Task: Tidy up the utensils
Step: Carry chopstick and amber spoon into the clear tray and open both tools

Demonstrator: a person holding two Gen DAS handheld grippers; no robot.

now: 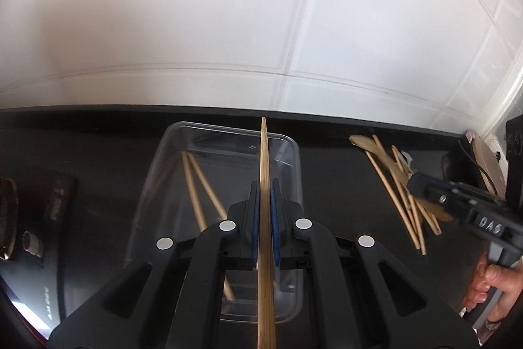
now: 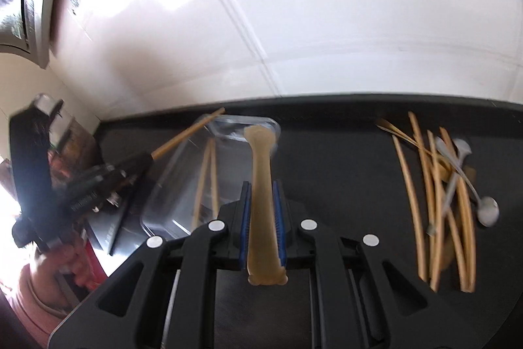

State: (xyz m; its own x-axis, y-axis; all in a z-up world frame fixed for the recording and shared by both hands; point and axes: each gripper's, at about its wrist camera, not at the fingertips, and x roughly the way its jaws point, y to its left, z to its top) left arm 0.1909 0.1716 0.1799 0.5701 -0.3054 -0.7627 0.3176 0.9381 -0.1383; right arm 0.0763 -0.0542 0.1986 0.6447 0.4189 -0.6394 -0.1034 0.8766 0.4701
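The left tongs (image 1: 265, 215) are clamped on 1 wooden chopstick (image 1: 265, 172). The stick runs straight forward between the blue pads (image 1: 276, 218) and its tip points to the white tiled wall (image 1: 228, 22). It hangs above a clear plastic box (image 1: 294, 152) that sits on the black worktop (image 1: 333, 185), near the back edge by the wall. Inside the box lie 2 more chopsticks (image 1: 196, 185), crossing each other close to the box's left side.

The right tongs (image 2: 263, 211) are clamped on a flat wooden utensil (image 2: 261, 172). It is pale brown, with a wider end at the front and another wide end behind the pads. Its front end sits over the far corner of the clear box (image 2: 183, 185) in the right wrist view. I cannot tell if it is a spoon or a fork, because the picture is blurred.

On the right part of the worktop, well apart from the box, lies a loose pile of wooden sticks (image 2: 425, 201). 2 small metal spoons (image 2: 487, 210) lie across the pile. The same pile (image 1: 398, 185) shows in the left wrist view, with the right tongs (image 1: 415, 182) in front of it and a hand (image 1: 490, 283) holding their handle.

In the right wrist view the left tongs (image 2: 143, 161) show at the left, with their chopstick (image 2: 186, 133) poking out over the box's rim.
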